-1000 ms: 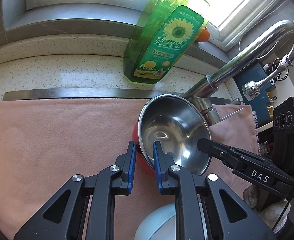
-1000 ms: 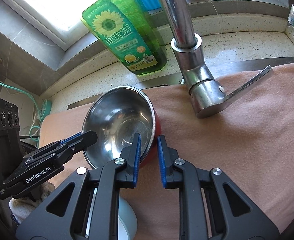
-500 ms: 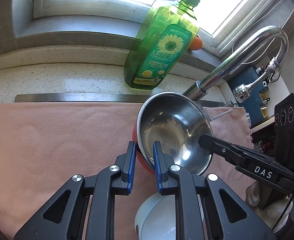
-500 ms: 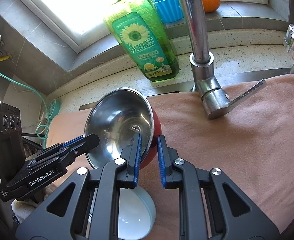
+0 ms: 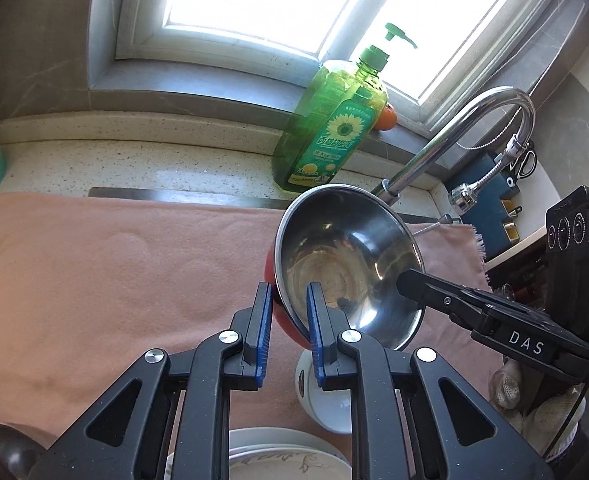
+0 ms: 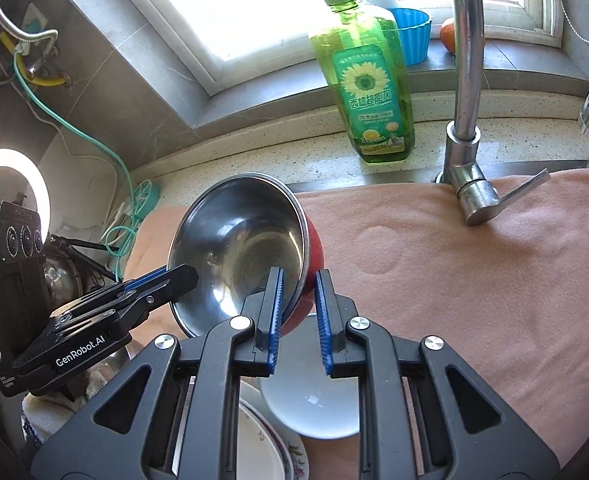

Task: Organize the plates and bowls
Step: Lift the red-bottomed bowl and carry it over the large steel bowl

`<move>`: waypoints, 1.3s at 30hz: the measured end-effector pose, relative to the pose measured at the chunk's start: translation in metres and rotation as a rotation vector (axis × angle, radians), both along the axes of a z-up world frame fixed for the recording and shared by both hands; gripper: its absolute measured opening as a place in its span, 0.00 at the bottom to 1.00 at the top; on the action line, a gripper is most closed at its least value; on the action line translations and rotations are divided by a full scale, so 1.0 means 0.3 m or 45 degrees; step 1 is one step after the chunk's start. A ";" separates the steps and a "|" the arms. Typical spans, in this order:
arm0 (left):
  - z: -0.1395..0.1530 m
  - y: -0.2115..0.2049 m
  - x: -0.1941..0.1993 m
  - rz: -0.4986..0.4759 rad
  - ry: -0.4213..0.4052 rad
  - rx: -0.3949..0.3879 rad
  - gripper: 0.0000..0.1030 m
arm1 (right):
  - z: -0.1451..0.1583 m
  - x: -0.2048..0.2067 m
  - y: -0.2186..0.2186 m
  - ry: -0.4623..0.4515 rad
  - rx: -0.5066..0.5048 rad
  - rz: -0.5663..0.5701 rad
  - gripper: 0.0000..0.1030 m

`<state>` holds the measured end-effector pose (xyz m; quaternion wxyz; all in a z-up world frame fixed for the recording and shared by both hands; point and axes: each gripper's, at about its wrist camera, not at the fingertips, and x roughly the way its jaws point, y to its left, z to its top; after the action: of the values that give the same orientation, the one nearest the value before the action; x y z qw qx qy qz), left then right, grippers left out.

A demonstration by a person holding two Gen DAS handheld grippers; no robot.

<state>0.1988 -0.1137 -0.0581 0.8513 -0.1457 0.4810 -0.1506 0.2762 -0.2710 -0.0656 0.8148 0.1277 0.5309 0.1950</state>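
A steel bowl with a red outside hangs tilted above the pink towel. My left gripper is shut on its near rim, and my right gripper is shut on the opposite rim of the steel bowl. Each gripper shows in the other's view, clamped on the far rim. Below the bowl, a white bowl rests on the towel next to a flower-patterned plate. The white bowl and plate also appear under my left fingers.
A green dish soap bottle stands on the speckled counter behind the towel. The chrome faucet rises at the right, its lever over the towel. A blue cup and an orange sit on the sill.
Both grippers have lifted the steel bowl up and back from the towel. The white bowl and the patterned plate have come into view beneath it.
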 end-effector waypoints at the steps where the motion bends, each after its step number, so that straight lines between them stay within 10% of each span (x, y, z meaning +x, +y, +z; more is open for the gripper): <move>1: 0.011 0.011 -0.016 0.006 -0.007 0.001 0.15 | 0.010 -0.016 0.015 -0.004 -0.002 0.008 0.16; 39: 0.003 0.573 -0.596 0.410 0.033 0.005 0.15 | -0.020 -0.453 0.693 0.057 -0.043 0.495 0.16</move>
<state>0.0199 0.0581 -0.0574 0.8584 -0.2212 0.4628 -0.0092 0.1404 -0.0630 -0.0717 0.7518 0.0132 0.5667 0.3369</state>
